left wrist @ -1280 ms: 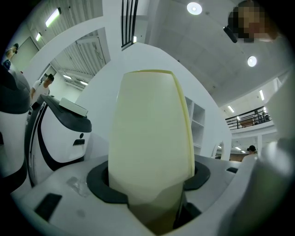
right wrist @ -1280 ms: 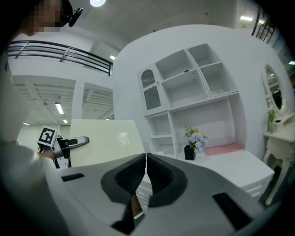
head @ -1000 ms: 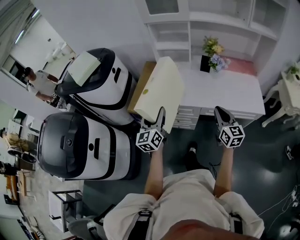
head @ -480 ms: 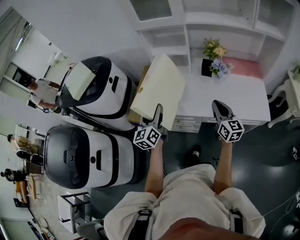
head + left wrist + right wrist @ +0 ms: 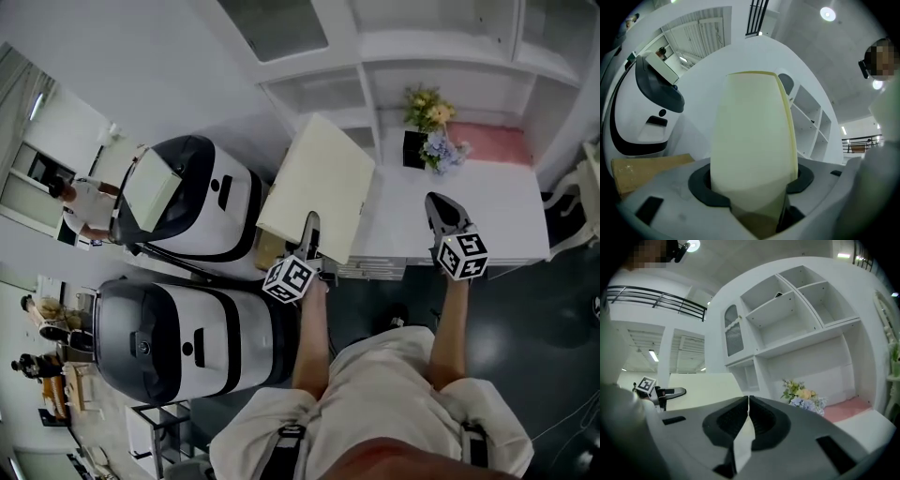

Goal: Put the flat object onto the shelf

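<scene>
White room with a dark floor. A white shelf unit (image 5: pixel 361 70) with open compartments stands against the wall, and a white desk (image 5: pixel 497 211) sits below it.

The flat object (image 5: pixel 319 187) is a pale yellow board. It is held in the air over the desk's left end, in front of the shelf unit and not on any shelf, with its broad face tilted up toward the head camera.

The left gripper (image 5: pixel 309 228) clamps the board's near edge. In the left gripper view the board fills the gap between the jaws, pads pressed on both faces, and runs away from the camera.

The right gripper (image 5: pixel 439 204) is over the desk's front edge, well apart from the board. Its jaws are together with nothing between them.

On the desk toward the back is a dark pot of flowers (image 5: pixel 424 117), with a pink mat (image 5: pixel 492 141) just beside it. Brown cardboard (image 5: pixel 270 248) shows below the board's left corner, next to the desk.

Left of that are two white-and-black pod-shaped machines, the upper one (image 5: pixel 202 202) and the lower one (image 5: pixel 178 328). A pale sheet (image 5: pixel 150 183) lies on the upper one. A person (image 5: pixel 80 202) stands at the far left in the background.
</scene>
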Tool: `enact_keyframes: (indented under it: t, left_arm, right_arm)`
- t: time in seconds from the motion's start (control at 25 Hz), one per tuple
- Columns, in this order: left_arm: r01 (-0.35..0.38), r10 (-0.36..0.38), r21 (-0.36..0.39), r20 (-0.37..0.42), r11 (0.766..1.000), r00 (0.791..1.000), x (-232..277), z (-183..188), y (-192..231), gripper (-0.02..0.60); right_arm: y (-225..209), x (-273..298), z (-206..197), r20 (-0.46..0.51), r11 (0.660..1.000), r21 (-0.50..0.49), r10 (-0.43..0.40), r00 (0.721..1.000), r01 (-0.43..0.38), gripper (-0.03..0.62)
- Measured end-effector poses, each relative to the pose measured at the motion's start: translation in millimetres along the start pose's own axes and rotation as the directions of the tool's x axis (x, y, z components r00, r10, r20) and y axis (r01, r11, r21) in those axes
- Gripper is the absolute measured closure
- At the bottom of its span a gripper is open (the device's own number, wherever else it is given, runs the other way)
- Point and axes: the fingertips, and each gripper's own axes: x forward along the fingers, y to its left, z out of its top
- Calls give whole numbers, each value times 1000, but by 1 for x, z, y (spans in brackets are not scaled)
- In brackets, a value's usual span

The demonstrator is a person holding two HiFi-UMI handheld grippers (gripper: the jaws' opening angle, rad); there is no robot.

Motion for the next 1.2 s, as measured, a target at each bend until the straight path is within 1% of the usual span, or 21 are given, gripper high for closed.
enact_keyframes:
  t: [0.08,0.16,0.24,0.32,0.44,0.48,0.52,0.56,0.64,0.72,0.76,0.8,0.88,0.92,0.96,1.04,1.08,1.2]
  left_arm:
    - [3,-2,-43,20,999,1000,10,-1,2,307]
    - [2,4,-142,41,990,999,18,-5,6,307]
    - [10,3,-250,55,968,998,27,-10,10,307]
    - [25,-4,-328,66,944,998,36,-12,14,307]
    - [33,7,-405,98,914,995,58,-3,23,307]
    - [32,17,-424,113,905,993,66,2,27,307]
    - [30,30,-449,124,893,992,72,5,31,307]
    - [25,45,-483,133,875,990,76,7,35,307]
    - [16,80,-563,145,826,986,79,5,43,307]
    - [15,102,-632,149,775,984,79,-2,50,307]
    - [15,107,-654,146,756,983,81,-5,53,307]
    - [14,111,-668,144,744,983,82,-8,56,307]
    - [14,119,-681,148,732,982,85,-10,60,307]
    - [21,121,-691,156,722,980,87,-11,62,307]
    - [30,121,-707,164,707,979,89,-11,63,307]
    - [48,122,-741,174,670,977,93,-14,63,307]
    - [51,124,-752,175,657,977,95,-16,63,307]
    - [39,141,-769,166,638,976,105,-20,65,307]
  right_arm:
    - [-12,9,9,14,1000,-13,-10,1000,10,523]
    - [-23,19,13,22,1000,-6,-29,999,29,523]
    - [-24,30,11,23,999,22,-42,999,42,523]
    - [-7,45,8,5,999,11,-36,999,36,523]
    - [26,78,22,11,997,-75,-2,1000,3,523]
    - [30,90,30,27,997,-80,1,1000,1,523]
    - [31,101,36,48,998,-61,-3,999,6,523]
    - [30,108,41,68,1000,-25,-12,998,14,523]
    - [29,117,42,89,999,47,-26,996,22,523]
    - [32,120,31,60,998,52,-22,998,19,523]
    - [35,122,22,32,999,34,-14,999,13,523]
    - [39,123,14,6,1000,11,1,1000,-1,523]
    - [48,125,2,-35,998,-31,50,998,-51,523]
    - [52,125,-1,-50,996,-50,74,996,-76,523]
    - [55,126,-4,-59,993,-66,90,994,-94,523]
    - [54,126,-5,-59,992,-75,93,994,-98,523]
    - [53,125,-4,-54,993,-69,89,995,-92,523]
    - [57,122,-3,-41,993,-63,102,994,-104,523]
